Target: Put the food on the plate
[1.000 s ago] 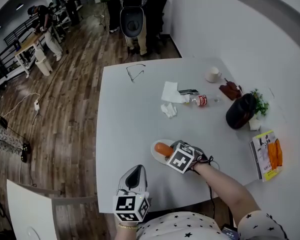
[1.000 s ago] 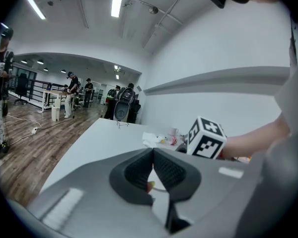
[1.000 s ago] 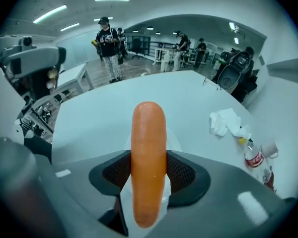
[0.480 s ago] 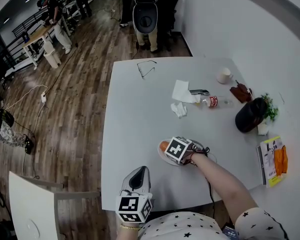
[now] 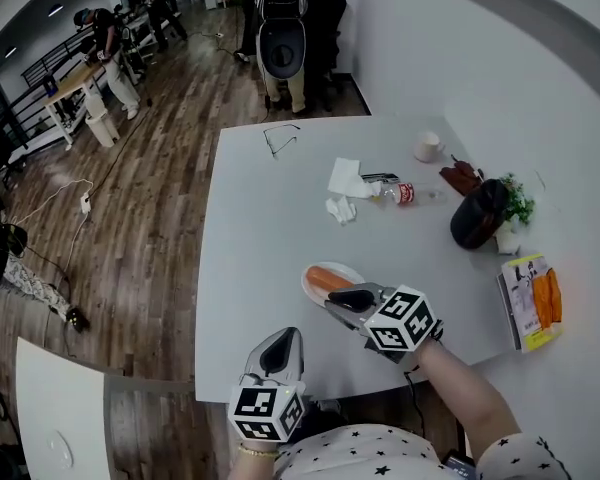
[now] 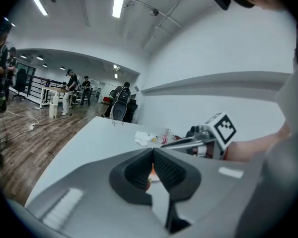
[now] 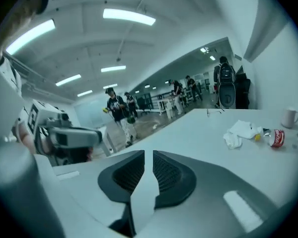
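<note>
An orange sausage-shaped piece of food [image 5: 325, 276] lies on the small white plate [image 5: 306, 284] near the table's front edge. My right gripper [image 5: 332, 297] hovers just at the plate's near side and points at it. Its jaws are closing to a narrow gap, and the right gripper view [image 7: 148, 155] shows nothing between them. My left gripper [image 5: 283, 340] hangs off the table's front edge, apart from the plate, with its jaws [image 6: 152, 152] together and empty. A sliver of the orange food [image 6: 150, 172] shows past them.
Further back on the white table [image 5: 250, 228] lie napkins [image 5: 345, 180], a crumpled tissue [image 5: 340, 208], a small can [image 5: 404, 196], a mug [image 5: 427, 147] and glasses [image 5: 280, 140]. At the right are a black bag [image 5: 477, 216], a plant [image 5: 518, 206] and a packet [image 5: 530, 303]. A chair [image 5: 280, 43] stands at the far end.
My right gripper has drawn back from over the plate toward the near edge, leaving the orange food in full view on the plate. The left gripper has stayed put.
</note>
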`<state>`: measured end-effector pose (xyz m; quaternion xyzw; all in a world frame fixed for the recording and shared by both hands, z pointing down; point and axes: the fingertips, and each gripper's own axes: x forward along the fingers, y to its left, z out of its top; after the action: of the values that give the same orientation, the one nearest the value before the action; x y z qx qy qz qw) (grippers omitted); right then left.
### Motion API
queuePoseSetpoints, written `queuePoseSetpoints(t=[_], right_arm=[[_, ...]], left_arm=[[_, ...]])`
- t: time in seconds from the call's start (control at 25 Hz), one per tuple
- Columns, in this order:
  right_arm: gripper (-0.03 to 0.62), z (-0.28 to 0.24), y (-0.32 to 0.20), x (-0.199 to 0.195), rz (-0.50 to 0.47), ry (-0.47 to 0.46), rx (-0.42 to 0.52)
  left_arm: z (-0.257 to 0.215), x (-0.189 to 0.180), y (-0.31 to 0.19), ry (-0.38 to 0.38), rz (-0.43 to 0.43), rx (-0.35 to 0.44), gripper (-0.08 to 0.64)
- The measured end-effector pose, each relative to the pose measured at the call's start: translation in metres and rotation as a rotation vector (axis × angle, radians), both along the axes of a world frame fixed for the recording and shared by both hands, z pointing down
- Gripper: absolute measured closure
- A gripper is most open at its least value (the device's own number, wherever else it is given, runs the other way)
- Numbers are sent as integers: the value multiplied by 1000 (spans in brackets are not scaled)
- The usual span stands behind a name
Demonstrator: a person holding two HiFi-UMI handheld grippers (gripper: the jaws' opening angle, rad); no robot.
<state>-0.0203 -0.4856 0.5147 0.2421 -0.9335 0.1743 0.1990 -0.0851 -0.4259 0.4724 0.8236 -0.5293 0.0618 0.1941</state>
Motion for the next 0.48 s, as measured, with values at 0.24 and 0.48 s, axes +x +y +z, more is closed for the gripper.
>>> queuePoseSetpoints(t=[0.24, 0.48], right_arm=[[591, -43, 107, 27, 178, -155, 114], [591, -54, 180, 36, 279, -217, 151]], left_arm=[[-5, 20, 67, 11, 27, 19, 552], [-1, 39, 126, -7, 67, 23, 552]])
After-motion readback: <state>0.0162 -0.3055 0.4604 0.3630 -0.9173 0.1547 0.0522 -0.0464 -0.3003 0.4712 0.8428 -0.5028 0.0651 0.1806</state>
